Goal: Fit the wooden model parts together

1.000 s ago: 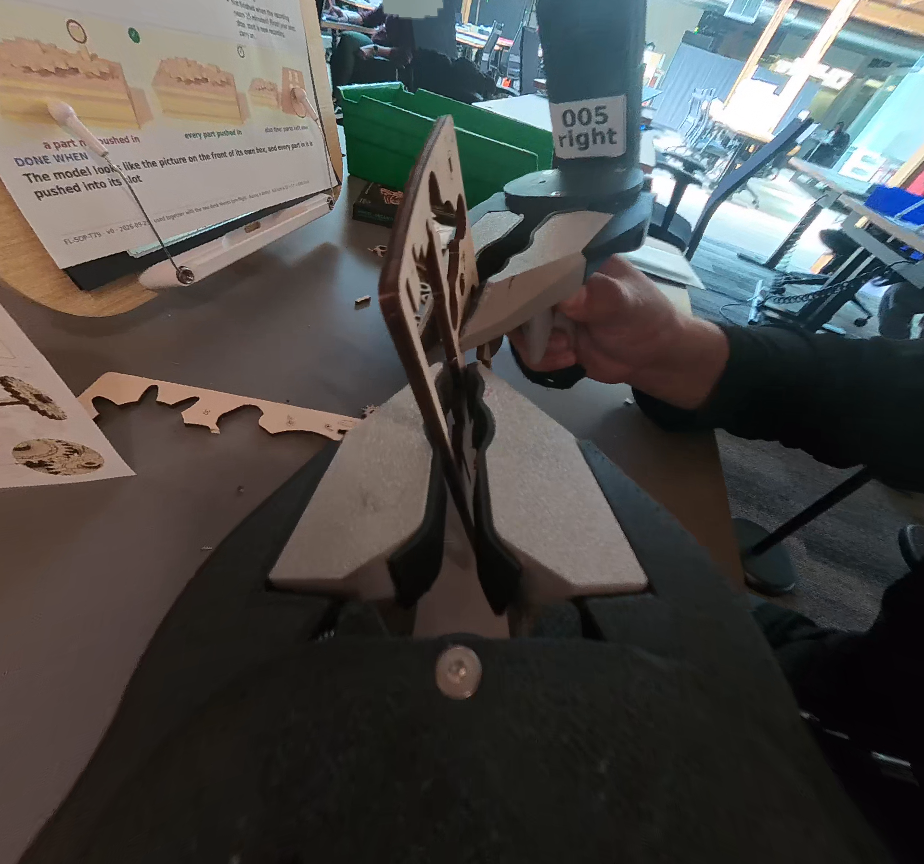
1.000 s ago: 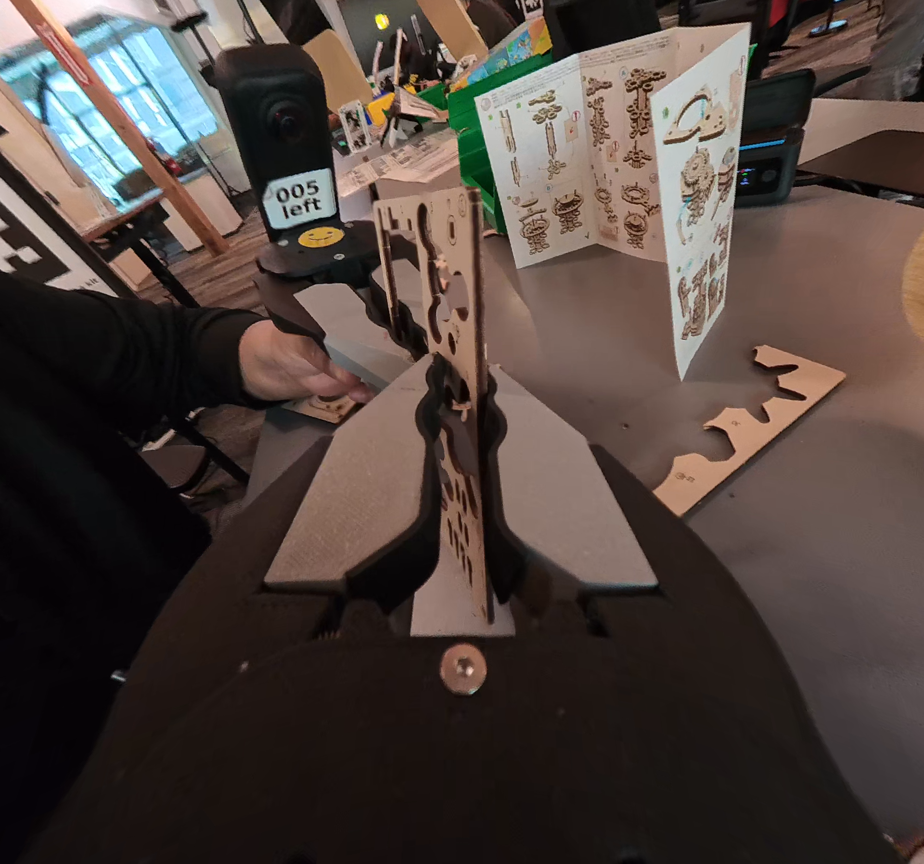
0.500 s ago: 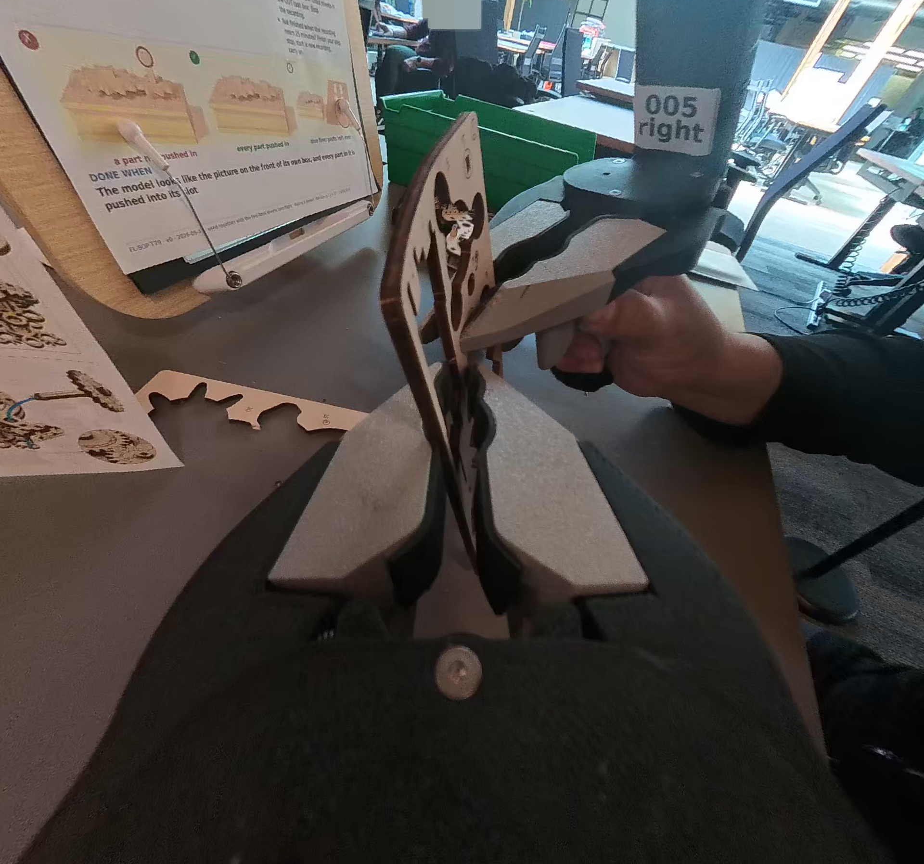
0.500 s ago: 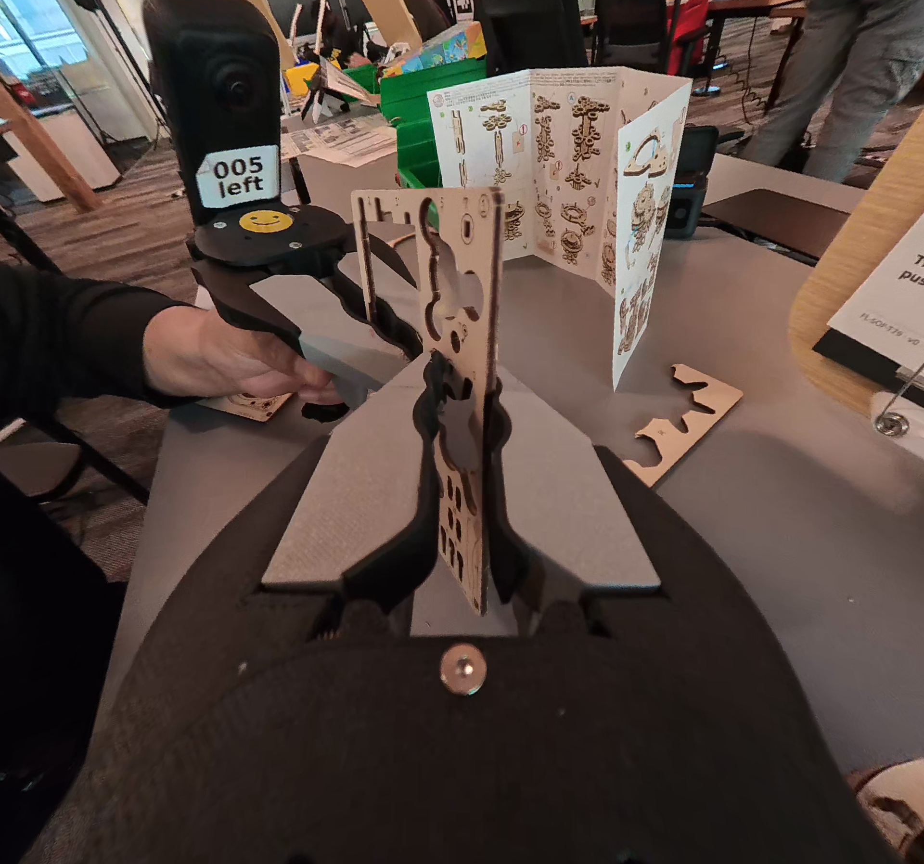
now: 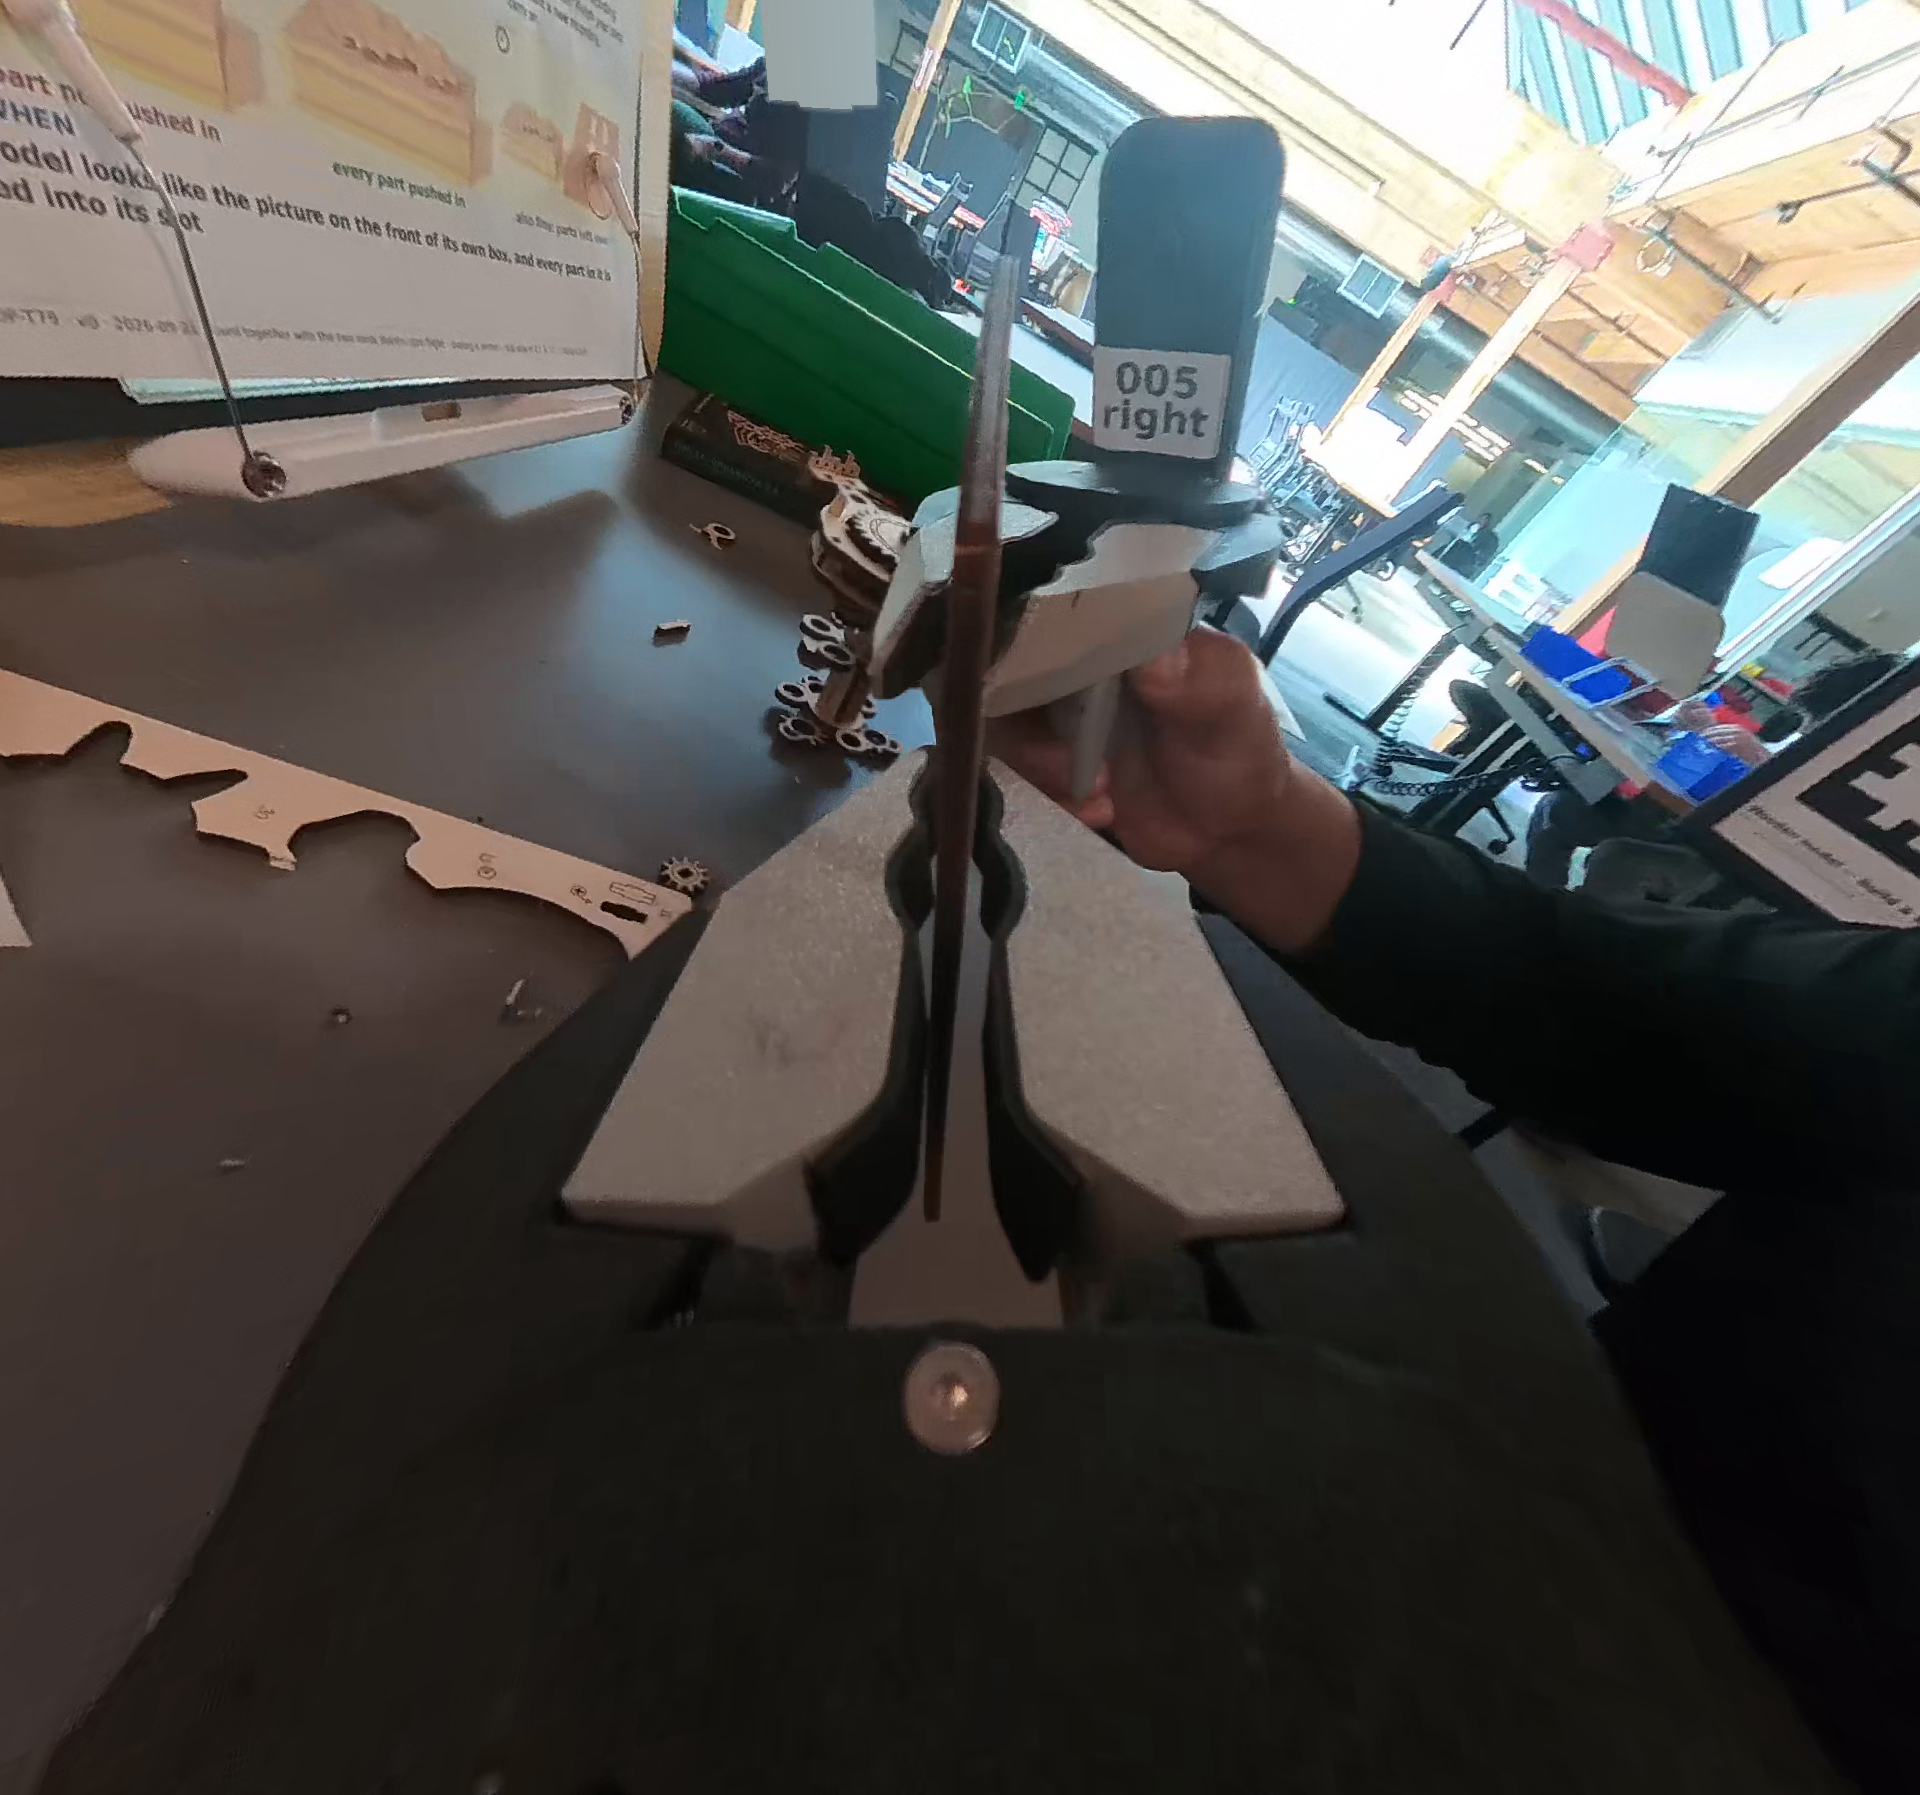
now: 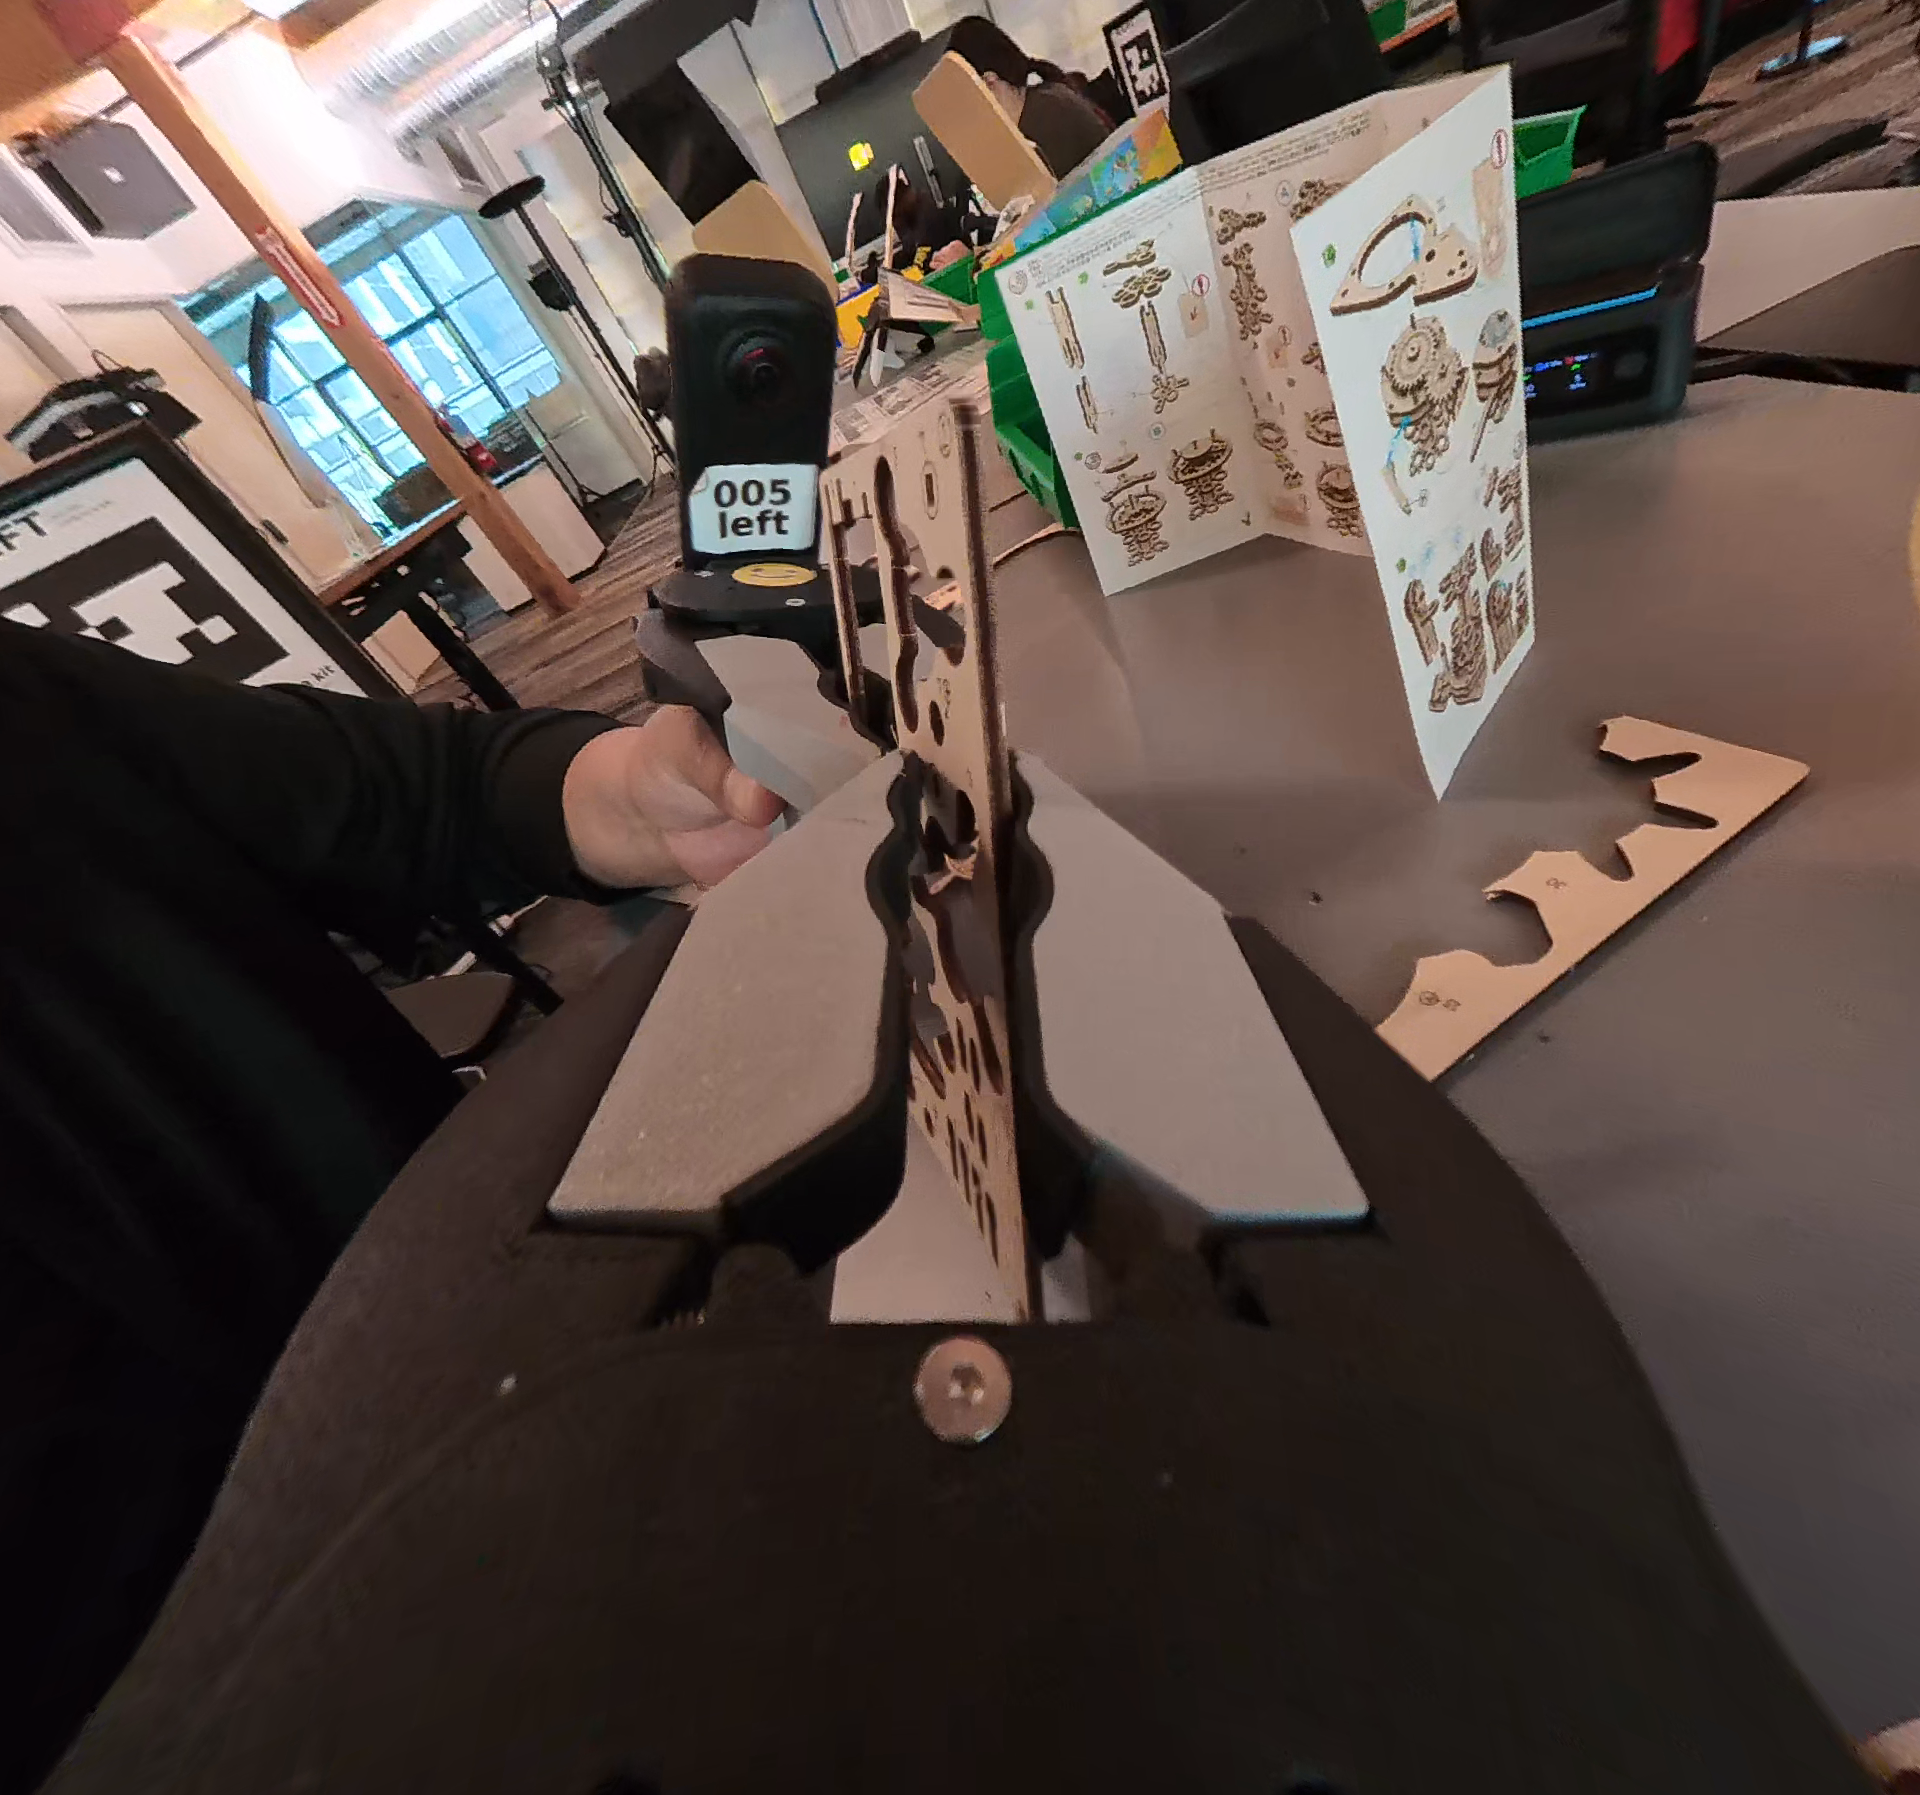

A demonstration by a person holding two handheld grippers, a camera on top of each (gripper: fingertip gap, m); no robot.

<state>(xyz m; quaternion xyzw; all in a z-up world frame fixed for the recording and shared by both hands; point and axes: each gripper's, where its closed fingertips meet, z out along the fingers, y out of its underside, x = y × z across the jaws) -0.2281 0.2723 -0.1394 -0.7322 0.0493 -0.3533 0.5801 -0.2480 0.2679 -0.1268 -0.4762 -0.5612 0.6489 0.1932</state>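
My left gripper (image 5: 954,789) pinched the wooden sheet (image 5: 961,737) between its matte grey, grainy fingers (image 5: 790,1018), the wavy black inner pads pressed against both faces. In the left wrist view the sheet stood upright and edge-on, a thin dark line up the middle of the frame. My right gripper (image 6: 961,779) was clamped on the same sheet (image 6: 961,914); in the right wrist view I saw its pale plywood face, laser-cut with rounded holes and slots, rising at the centre.

Past the sheet in the left view, my right hand (image 5: 1195,769) gripped the other tool's handle right of centre. On the smooth dark table (image 5: 364,665) a flat offcut strip (image 5: 343,841) with a jagged cut edge lay at middle left, a tiny gear (image 5: 684,879) touching its end. A cluster of small toothed wooden parts (image 5: 831,706) sat just behind the sheet, partly hidden by the gripper. A green bin (image 5: 831,332) and an instruction board (image 5: 312,124) filled the upper left.

In the right view, a folded paper leaflet (image 6: 1299,415) stood upright at upper right, with another offcut (image 6: 1600,883) lying below it.
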